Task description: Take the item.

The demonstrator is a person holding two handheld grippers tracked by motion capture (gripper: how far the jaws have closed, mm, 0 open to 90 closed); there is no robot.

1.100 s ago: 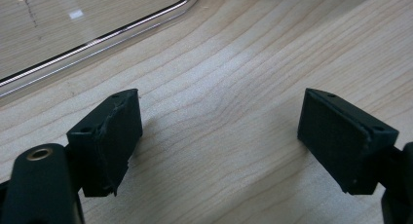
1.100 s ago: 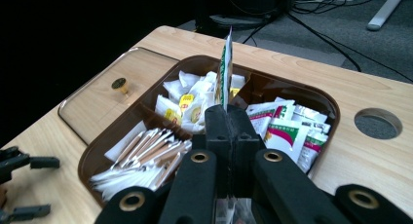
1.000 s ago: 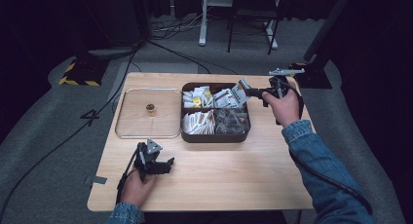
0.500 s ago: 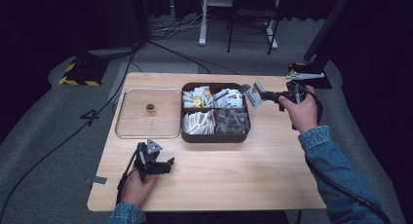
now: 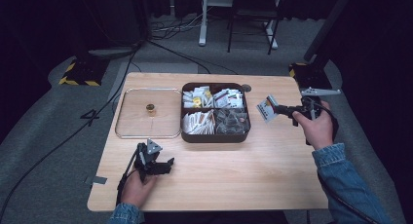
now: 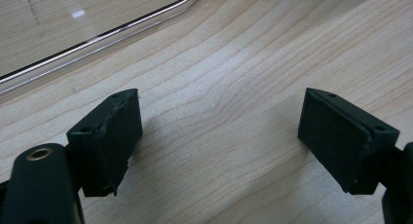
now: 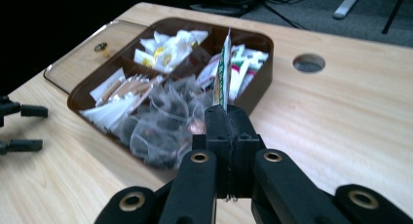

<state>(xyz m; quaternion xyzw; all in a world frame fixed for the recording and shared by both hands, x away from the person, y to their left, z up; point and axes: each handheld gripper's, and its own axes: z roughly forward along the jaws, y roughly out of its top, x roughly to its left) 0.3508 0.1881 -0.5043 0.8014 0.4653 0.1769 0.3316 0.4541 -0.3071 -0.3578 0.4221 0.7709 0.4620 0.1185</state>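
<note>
Sachet (image 5: 266,108) is already lifted out, clenched by right gripper (image 5: 278,109) at 3 o'clock of organizer box (image 5: 214,136); placing remains. Left gripper (image 5: 165,166) rests released.

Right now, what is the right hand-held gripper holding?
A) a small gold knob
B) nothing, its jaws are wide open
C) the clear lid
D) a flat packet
D: the right hand-held gripper has its jaws shut on a flat packet, held in the air beside the brown box in the high view.
</note>
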